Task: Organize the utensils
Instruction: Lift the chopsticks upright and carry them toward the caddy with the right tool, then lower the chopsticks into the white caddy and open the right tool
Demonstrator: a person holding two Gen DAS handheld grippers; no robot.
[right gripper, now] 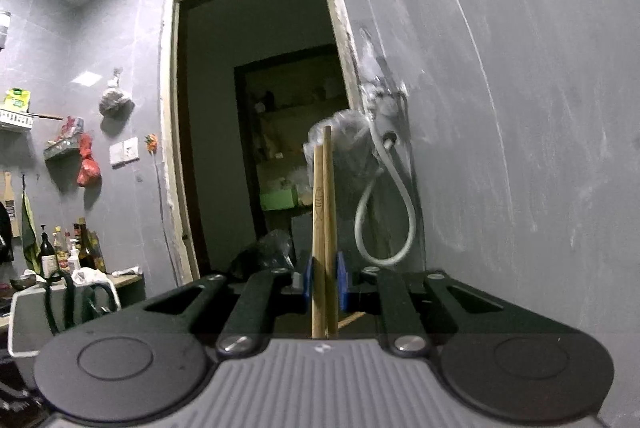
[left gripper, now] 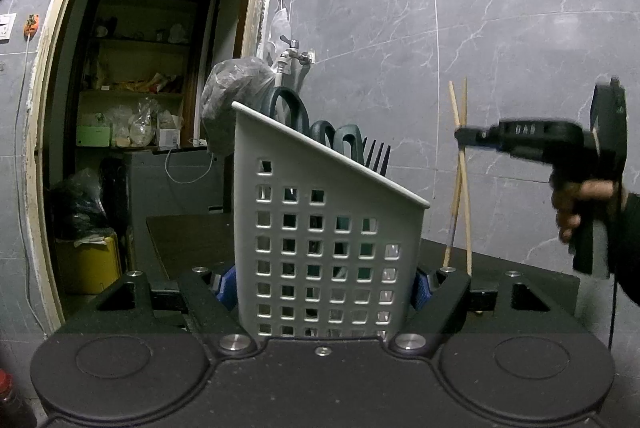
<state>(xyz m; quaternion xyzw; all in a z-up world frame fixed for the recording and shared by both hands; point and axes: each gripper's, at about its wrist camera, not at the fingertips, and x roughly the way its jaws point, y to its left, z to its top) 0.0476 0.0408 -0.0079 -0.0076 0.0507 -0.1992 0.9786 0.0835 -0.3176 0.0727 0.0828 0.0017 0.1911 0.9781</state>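
Already partly sorted: scissors (left gripper: pixel 290 107) and fork (left gripper: pixel 378 155) stood in the caddy (left gripper: pixel 320 228), clamped by left gripper (left gripper: pixel 324 286) fingers. Right gripper (right gripper: pixel 324 282) pinched chopsticks (right gripper: pixel 324 211) beside it, not yet inserted.

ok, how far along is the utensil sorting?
Done: scissors and a fork already stand in the holder, which the left gripper clamps. In hand: the right gripper holds the chopsticks upright. Left: dropping them in.
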